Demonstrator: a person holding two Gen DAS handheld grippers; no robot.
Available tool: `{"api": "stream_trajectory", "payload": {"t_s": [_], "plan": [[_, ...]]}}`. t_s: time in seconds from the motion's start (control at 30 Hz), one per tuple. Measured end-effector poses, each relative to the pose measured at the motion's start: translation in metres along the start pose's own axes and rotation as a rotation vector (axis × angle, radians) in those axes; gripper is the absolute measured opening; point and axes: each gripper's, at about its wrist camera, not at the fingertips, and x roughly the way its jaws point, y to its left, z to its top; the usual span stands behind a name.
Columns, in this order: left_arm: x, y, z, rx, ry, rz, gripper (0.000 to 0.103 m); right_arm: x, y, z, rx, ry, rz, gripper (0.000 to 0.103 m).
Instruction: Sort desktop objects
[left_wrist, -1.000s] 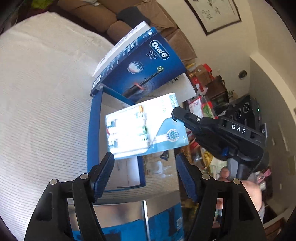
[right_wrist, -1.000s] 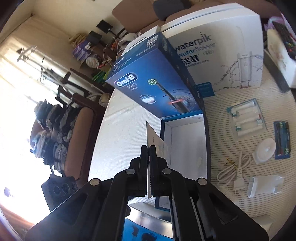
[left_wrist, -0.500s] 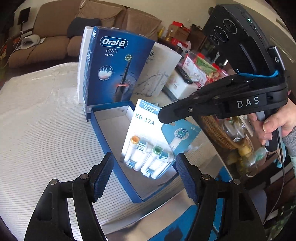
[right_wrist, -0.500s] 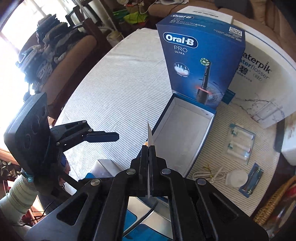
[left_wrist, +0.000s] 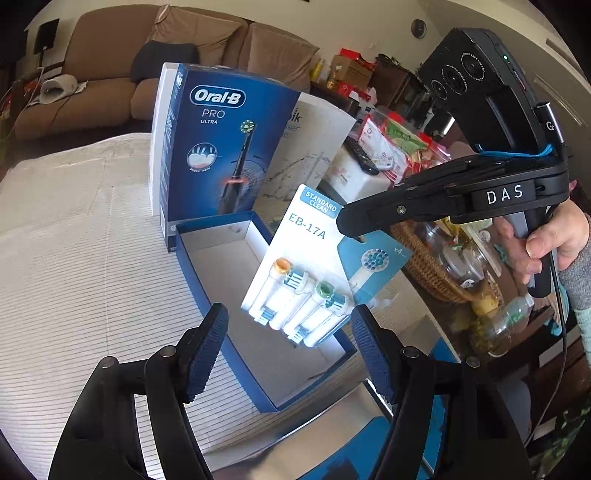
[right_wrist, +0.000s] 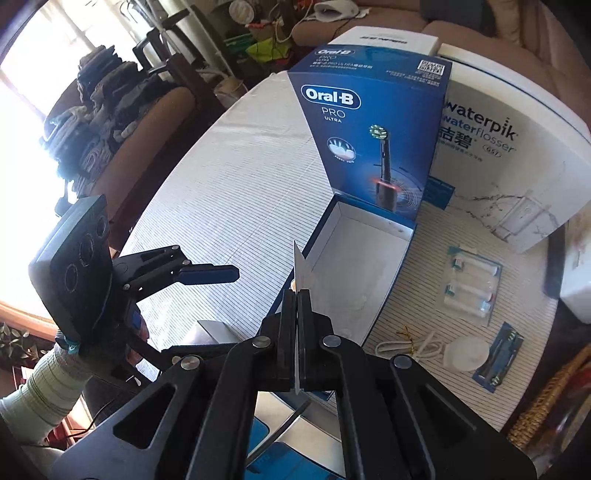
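A brush-head pack (left_wrist: 314, 269), a white and blue card marked EB-17A with several heads in a blister, hangs tilted over the open blue box (left_wrist: 221, 266). My right gripper (left_wrist: 343, 221) is shut on the card's upper right edge. In the right wrist view the right gripper (right_wrist: 296, 299) pinches the card (right_wrist: 298, 262) edge-on above the box (right_wrist: 354, 266). My left gripper (left_wrist: 290, 354) stands open just in front of the pack with nothing between its pads. One of its fingers (right_wrist: 207, 275) shows left of the box.
An upright Oral-B box (right_wrist: 369, 122) and a white Waterpik box (right_wrist: 517, 147) stand behind the open box. A second brush-head pack (right_wrist: 469, 284), a white charger base (right_wrist: 467, 352), a cable (right_wrist: 406, 345) and a small blue pack (right_wrist: 498, 356) lie to the right. A wicker basket (left_wrist: 436, 258) sits past the table edge.
Both wrist views have rolled to level. The pack, still held by the right gripper, now hangs upright over the open box and sits slightly higher. The left gripper stays open.
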Motion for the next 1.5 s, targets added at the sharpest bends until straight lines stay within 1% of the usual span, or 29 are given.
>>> {"api": "stream_trajectory", "payload": {"t_s": [0.13,0.2,0.3,0.4,0.47,0.53,0.63,0.67,0.8,0.87,0.97,1.1,1.17,1.23,1.33,1.47,1.5], "plan": [[-0.003,-0.005,-0.001,0.033,0.000,-0.020,0.071,0.002,0.011,-0.001,-0.072,0.044,0.000,0.002],[-0.002,-0.006,0.000,0.069,0.004,-0.027,0.071,0.007,0.014,-0.001,-0.110,0.075,-0.003,0.002],[0.011,-0.008,0.006,0.159,0.037,-0.027,0.072,0.017,0.016,0.000,-0.149,0.109,-0.004,0.002],[0.027,-0.007,0.016,0.257,0.067,-0.031,0.072,0.023,0.016,0.000,-0.181,0.125,-0.001,0.002],[0.036,-0.003,0.023,0.313,0.092,-0.053,0.072,0.024,0.014,-0.001,-0.192,0.128,0.007,0.002],[0.044,0.001,0.028,0.350,0.126,-0.101,0.073,0.026,0.012,-0.002,-0.208,0.134,0.013,0.002],[0.058,0.010,0.031,0.348,0.194,-0.189,0.073,0.031,0.008,-0.005,-0.240,0.152,0.027,0.002],[0.063,0.012,0.031,0.344,0.213,-0.203,0.072,0.033,0.008,-0.005,-0.260,0.157,0.038,0.002],[0.080,0.014,0.026,0.359,0.253,-0.218,0.073,0.042,0.012,-0.007,-0.345,0.182,0.076,0.002],[0.087,0.015,0.024,0.360,0.282,-0.237,0.073,0.044,0.011,-0.003,-0.351,0.177,0.093,0.002],[0.094,0.014,0.018,0.365,0.324,-0.263,0.073,0.046,0.009,0.007,-0.370,0.176,0.089,0.002],[0.095,0.014,0.016,0.349,0.323,-0.260,0.074,0.050,0.003,0.018,-0.396,0.174,0.055,0.002],[0.097,0.015,0.015,0.336,0.339,-0.267,0.074,0.056,-0.001,0.023,-0.403,0.182,0.020,0.004],[0.101,0.013,0.011,0.354,0.360,-0.245,0.074,0.067,-0.005,0.026,-0.414,0.207,-0.004,0.004],[0.105,0.010,0.003,0.380,0.392,-0.216,0.074,0.084,-0.009,0.027,-0.436,0.233,-0.007,0.007],[0.104,0.001,-0.003,0.400,0.400,-0.171,0.074,0.098,-0.010,0.025,-0.491,0.256,-0.012,0.009],[0.104,-0.001,-0.004,0.404,0.400,-0.157,0.076,0.100,-0.011,0.026,-0.493,0.262,-0.010,0.010]]}}
